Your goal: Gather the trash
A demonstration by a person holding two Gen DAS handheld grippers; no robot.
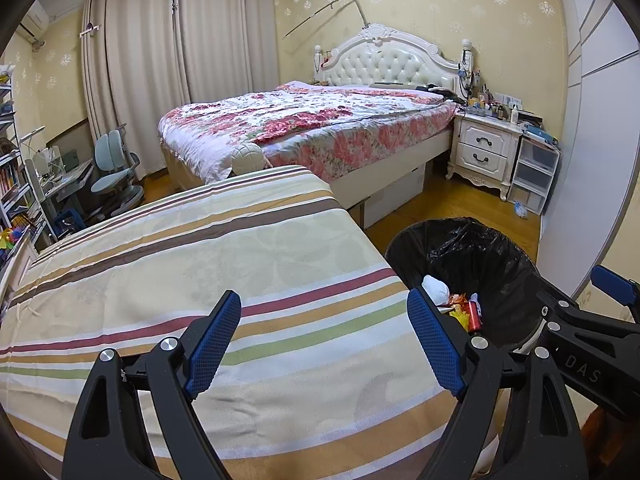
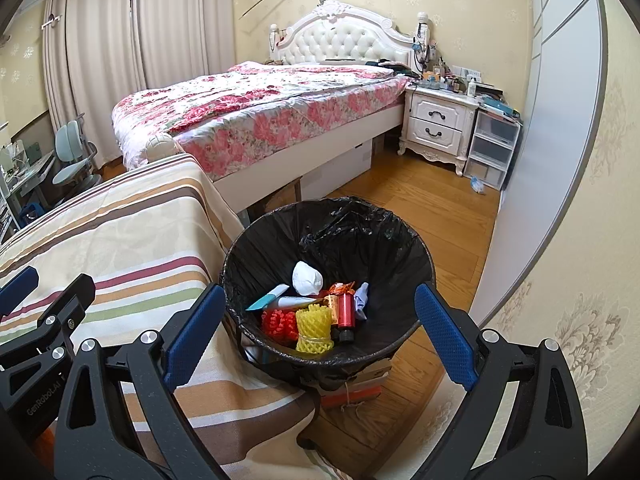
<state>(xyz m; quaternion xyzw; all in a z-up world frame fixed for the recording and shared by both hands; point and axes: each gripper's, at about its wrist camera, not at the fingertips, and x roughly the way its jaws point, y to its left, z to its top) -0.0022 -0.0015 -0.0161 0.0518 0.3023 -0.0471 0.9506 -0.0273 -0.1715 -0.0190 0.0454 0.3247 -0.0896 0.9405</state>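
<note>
A black-lined trash bin stands on the floor beside the striped table; it also shows in the left wrist view. Inside lie a white crumpled wad, a yellow foam net, a red foam net, a red cylinder, a teal-tipped tube and other scraps. My right gripper is open and empty, held above the bin's near rim. My left gripper is open and empty above the striped cloth.
A bed with a floral quilt stands beyond the table. A white nightstand and plastic drawers stand at the back right. A wardrobe door runs along the right. A desk chair stands at left.
</note>
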